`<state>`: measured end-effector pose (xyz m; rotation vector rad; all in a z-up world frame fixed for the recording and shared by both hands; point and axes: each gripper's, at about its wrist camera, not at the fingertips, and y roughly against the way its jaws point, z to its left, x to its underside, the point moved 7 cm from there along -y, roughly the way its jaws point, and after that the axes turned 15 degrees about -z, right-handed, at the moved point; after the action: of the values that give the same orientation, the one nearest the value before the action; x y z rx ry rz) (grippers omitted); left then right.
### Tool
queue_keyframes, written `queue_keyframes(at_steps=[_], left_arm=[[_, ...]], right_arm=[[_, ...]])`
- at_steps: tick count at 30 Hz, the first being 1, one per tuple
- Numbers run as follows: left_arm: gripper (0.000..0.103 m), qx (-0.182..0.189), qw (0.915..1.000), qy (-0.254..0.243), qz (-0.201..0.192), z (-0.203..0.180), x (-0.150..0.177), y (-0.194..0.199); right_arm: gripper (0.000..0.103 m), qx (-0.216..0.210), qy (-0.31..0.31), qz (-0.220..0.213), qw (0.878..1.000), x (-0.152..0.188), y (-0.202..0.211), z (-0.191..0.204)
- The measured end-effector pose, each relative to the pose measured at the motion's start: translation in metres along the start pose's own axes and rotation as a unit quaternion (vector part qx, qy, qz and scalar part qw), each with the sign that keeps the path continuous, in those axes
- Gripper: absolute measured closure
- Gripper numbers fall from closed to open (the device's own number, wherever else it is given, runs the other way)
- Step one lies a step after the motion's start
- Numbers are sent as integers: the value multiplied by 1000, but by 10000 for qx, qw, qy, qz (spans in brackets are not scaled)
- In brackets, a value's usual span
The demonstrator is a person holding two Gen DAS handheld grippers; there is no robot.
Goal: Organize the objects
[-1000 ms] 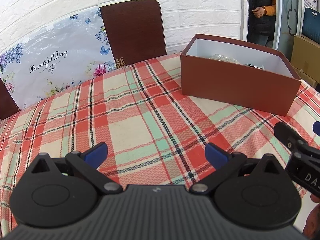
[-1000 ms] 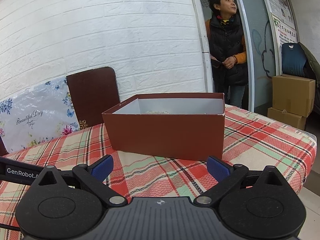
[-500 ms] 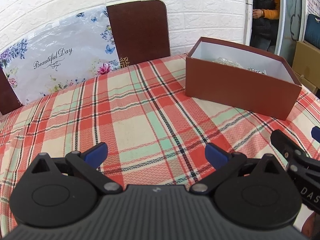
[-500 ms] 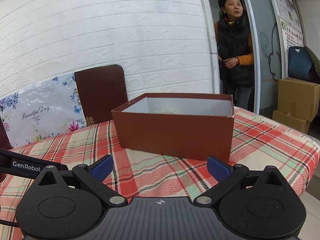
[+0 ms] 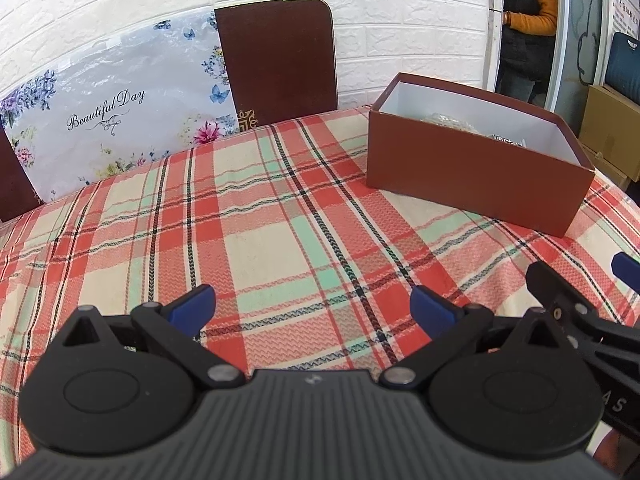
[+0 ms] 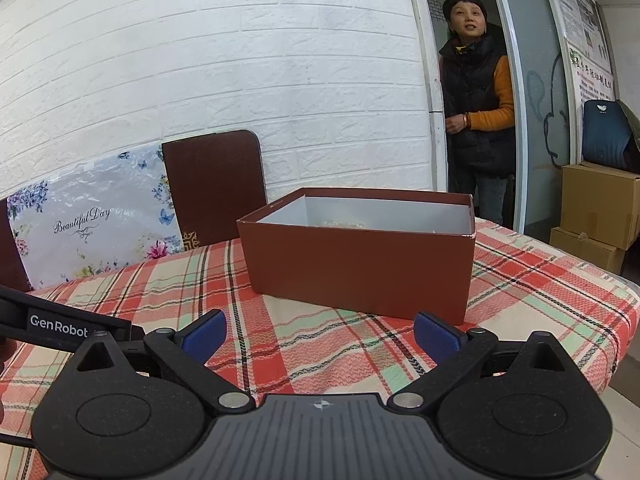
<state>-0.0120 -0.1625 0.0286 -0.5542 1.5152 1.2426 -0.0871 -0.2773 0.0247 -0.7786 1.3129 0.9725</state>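
Jaws on both grippers stand spread wide with nothing between them. From its own wrist camera, the left gripper (image 5: 312, 304) hangs above the plaid cloth of the tabletop (image 5: 256, 240), its blue pads well apart over bare cloth. Just to its right, the other tool's black arm and one blue pad edge into the same view. The right gripper (image 6: 320, 332) hangs low over the cloth, pointing at the brown box (image 6: 360, 272), which sits near ahead of it on the tabletop.

That open box (image 5: 472, 168) lies toward the tabletop's far right part (lid off, pale inside). Something clear and crinkled, along with a small printed item, shows at its bottom; what they are cannot be told.

Behind the tabletop, a dark brown chair back (image 5: 276, 56) and a floral "Beautiful Day" bag (image 5: 112, 108) lean by the white brick wall. A person in a black vest (image 6: 476, 120) stands in the doorway, beside stacked cardboard cartons (image 6: 596, 208).
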Motion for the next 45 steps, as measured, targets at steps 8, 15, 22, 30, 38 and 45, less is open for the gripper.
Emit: queue_keyframes(at_steps=[8, 15, 22, 30, 38, 45], left_arm=[[0, -16, 10000, -27, 27, 1, 2, -1], [0, -40, 10000, -50, 48, 2, 3, -3], [0, -38, 9999, -73, 74, 1, 5, -4], [0, -37, 9999, -94, 95, 0, 5, -6], [0, -16, 9998, -135, 139, -1, 4, -10], [0, 62, 9998, -181, -94, -5, 1, -8]], right_arm=[[4, 6, 25, 2, 10000, 1, 0, 3], [4, 0, 36, 24, 10000, 3, 0, 5], [4, 21, 16, 48, 10000, 5, 0, 3], [4, 34, -2, 76, 10000, 7, -3, 2], [4, 44, -13, 97, 9999, 8, -6, 1], [4, 85, -28, 82, 9999, 9, -7, -1]])
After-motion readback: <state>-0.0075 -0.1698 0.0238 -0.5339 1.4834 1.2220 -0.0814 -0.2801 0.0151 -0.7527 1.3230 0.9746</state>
